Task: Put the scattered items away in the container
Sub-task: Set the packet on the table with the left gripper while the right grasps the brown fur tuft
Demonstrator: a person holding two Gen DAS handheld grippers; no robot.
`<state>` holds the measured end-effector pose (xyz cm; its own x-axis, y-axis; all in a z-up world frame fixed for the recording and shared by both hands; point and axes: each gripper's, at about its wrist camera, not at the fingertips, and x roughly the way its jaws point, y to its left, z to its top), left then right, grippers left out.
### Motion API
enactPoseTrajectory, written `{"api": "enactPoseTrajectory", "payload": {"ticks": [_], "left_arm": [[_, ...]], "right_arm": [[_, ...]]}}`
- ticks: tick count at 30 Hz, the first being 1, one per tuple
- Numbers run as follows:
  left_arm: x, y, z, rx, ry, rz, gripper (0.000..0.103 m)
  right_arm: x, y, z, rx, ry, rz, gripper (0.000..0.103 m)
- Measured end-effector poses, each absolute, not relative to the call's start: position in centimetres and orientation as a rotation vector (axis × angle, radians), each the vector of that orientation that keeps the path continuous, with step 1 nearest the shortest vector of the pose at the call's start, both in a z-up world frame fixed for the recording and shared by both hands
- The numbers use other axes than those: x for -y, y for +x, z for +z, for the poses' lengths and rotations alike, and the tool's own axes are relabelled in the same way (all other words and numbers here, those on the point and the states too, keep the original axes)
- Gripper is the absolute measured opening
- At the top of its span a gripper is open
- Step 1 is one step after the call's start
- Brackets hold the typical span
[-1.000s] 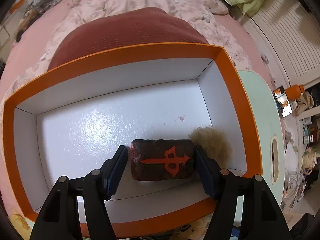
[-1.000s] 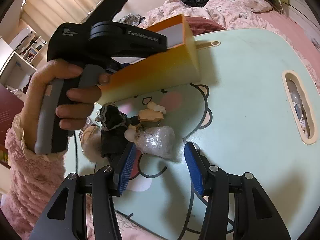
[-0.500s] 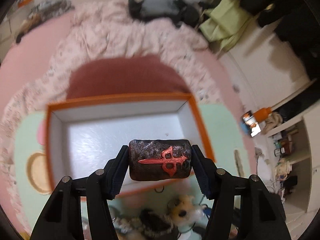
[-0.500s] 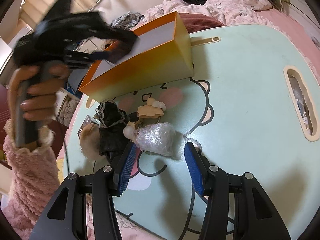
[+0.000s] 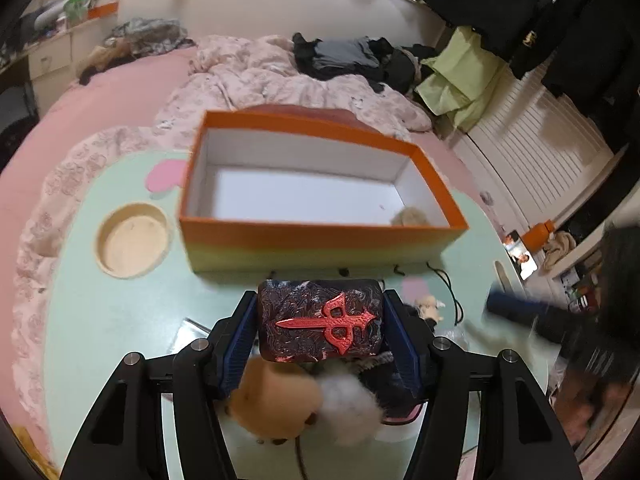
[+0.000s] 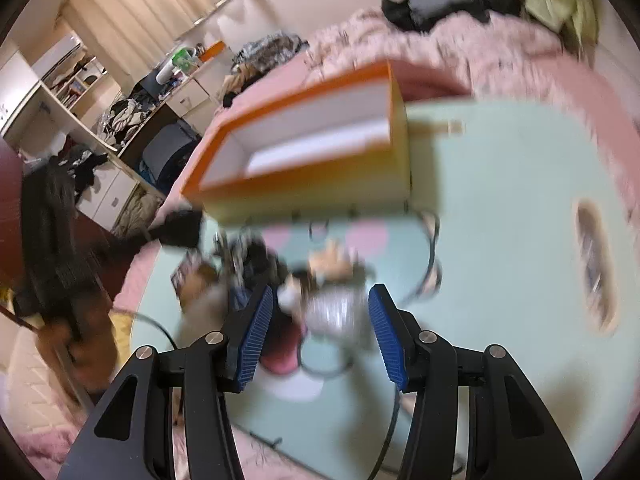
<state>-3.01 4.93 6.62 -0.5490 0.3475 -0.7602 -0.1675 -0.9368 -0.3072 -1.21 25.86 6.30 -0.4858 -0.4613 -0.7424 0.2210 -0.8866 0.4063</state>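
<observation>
My left gripper (image 5: pixel 320 320) is shut on a dark block with a red cross emblem (image 5: pixel 320 319) and holds it above the pile, in front of the orange box (image 5: pixel 320 236). A fluffy beige ball (image 5: pixel 410 216) lies in the box's right corner. Plush toys (image 5: pixel 304 400) lie under the block. My right gripper (image 6: pixel 318 330) is open, low over a clear plastic-wrapped item (image 6: pixel 336 312) on the mint table (image 6: pixel 500 240). The orange box (image 6: pixel 304 184) stands beyond it. The right wrist view is blurred.
A round wooden recess (image 5: pixel 132 236) sits in the table left of the box. A dark doll and small toys (image 6: pixel 256 264) lie left of the wrapped item. A slot (image 6: pixel 592 268) is cut in the table's right side. A pink bed (image 5: pixel 280 76) lies behind.
My left gripper has pulled back out of the box, lifting the dark block with it, to above the toy pile. My right gripper has moved closer over the wrapped item.
</observation>
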Motion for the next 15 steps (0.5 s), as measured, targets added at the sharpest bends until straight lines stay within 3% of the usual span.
{"api": "enactPoseTrajectory", "payload": {"ticks": [3, 7, 8, 11, 15], "left_arm": [[-5.8, -3.0, 5.3, 0.284, -1.324, 2.515, 0.061], [-6.4, -2.3, 4.7, 0.252, -1.294, 2.532, 0.061], [-6.4, -2.2, 4.7, 0.251, -1.289, 2.534, 0.061], [-6.3, -1.9, 4.5, 0.250, -1.254, 2.563, 0.062], [-5.7, -1.0, 4.3, 0.238, -1.181, 2.617, 0.063]], "right_arm": [[-24.4, -3.7, 9.5, 0.165, 1.286, -2.459, 0.051], [-21.5, -8.5, 10.9, -0.131, 1.435, -2.425, 0.022], [-20.8, -10.0, 10.7, -0.210, 1.498, -2.414, 0.019], [-19.5, -13.5, 9.0, -0.376, 1.665, -2.354, 0.017], [-19.8, -16.6, 6.0, -0.397, 1.900, -2.240, 0.017]]}}
